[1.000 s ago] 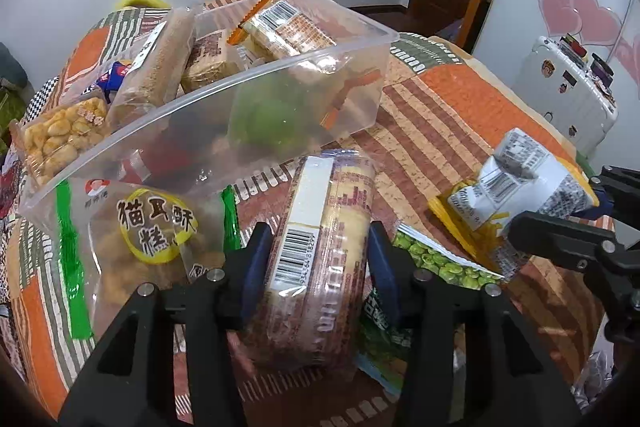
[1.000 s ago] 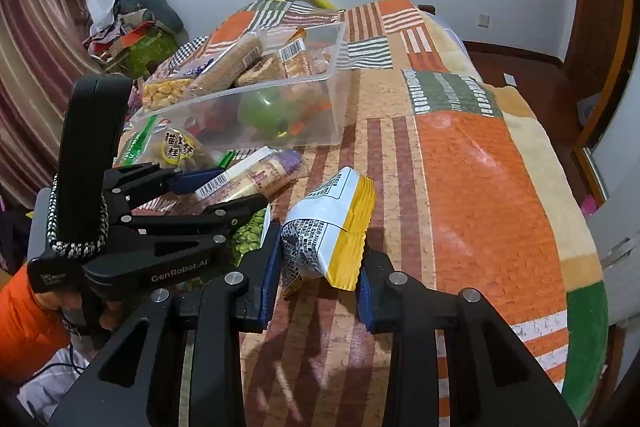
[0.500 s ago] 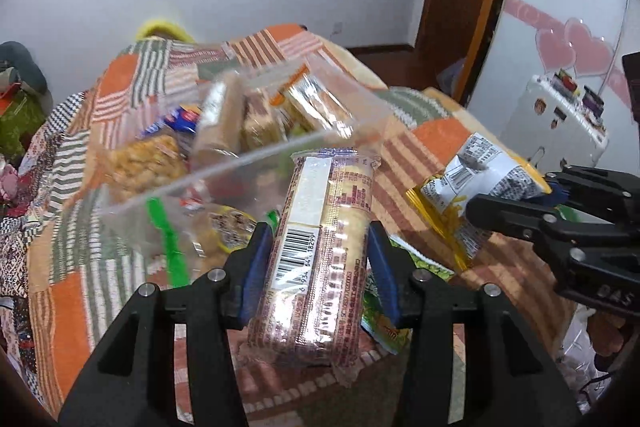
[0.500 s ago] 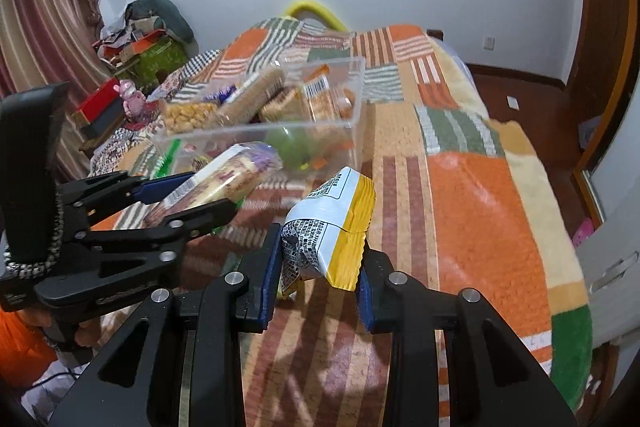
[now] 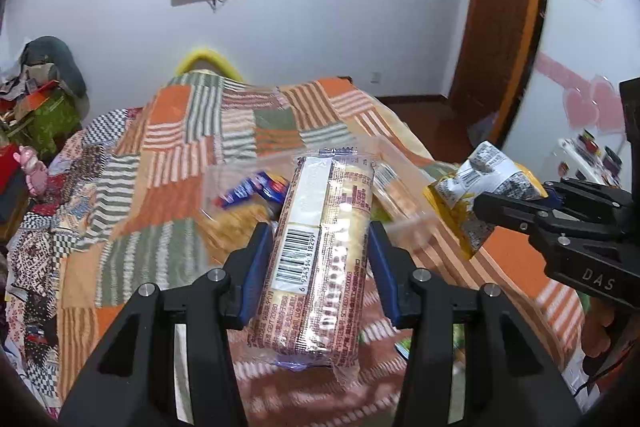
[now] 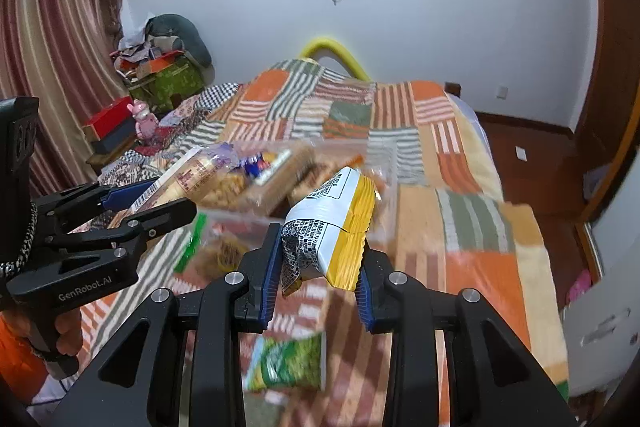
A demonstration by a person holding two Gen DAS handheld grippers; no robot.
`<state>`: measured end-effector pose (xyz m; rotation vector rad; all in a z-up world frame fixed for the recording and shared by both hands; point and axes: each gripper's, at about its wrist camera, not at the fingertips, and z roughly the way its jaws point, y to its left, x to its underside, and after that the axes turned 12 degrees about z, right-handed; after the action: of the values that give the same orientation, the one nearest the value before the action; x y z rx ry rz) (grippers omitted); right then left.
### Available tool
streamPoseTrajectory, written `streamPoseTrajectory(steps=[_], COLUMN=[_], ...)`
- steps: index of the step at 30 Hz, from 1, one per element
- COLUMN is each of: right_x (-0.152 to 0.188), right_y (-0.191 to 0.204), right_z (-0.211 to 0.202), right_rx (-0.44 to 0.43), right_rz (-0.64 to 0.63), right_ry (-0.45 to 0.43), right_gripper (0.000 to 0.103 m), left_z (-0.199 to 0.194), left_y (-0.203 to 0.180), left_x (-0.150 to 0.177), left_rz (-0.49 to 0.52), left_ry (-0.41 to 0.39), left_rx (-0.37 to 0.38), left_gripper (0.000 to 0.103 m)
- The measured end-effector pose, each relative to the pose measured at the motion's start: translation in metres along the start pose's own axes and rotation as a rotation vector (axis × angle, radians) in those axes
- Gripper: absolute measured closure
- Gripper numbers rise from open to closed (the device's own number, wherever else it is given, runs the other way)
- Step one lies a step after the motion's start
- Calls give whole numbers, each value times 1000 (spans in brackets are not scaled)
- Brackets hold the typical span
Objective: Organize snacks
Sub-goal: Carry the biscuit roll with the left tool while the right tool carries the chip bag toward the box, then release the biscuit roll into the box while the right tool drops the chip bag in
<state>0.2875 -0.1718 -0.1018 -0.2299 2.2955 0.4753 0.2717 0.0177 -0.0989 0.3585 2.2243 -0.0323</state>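
On the left we see our left gripper (image 5: 318, 259) pinching a long biscuit pack (image 5: 324, 251), clear wrap with a white barcode panel, held in the air above the quilt (image 5: 168, 155). To the right, our right gripper (image 6: 316, 277) pinches a crumpled white-and-yellow pouch (image 6: 332, 227), also aloft. Half a second ago both sat lower, closer to the clear bin (image 6: 384, 183); now the bin lies further below and blurred. The biscuit pack's long axis runs away from us, its far end over the bin. A green packet (image 6: 288, 363) lies on the quilt below.
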Motion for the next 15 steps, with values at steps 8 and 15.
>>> streamPoseTrajectory(steps=[8,15], right_x=[-25,-31], right_y=[16,25], right_z=[26,64], right_rx=[2,-3], right_rz=[-36,-41], right_ry=[-26,34], right_gripper=[74,74], left_z=[22,59], left_y=[27,40], left_x=[-15,-18], left_rz=[-32,-76], left_ry=[-9,42], left_rx=[-80,-71], left_gripper=[55,55])
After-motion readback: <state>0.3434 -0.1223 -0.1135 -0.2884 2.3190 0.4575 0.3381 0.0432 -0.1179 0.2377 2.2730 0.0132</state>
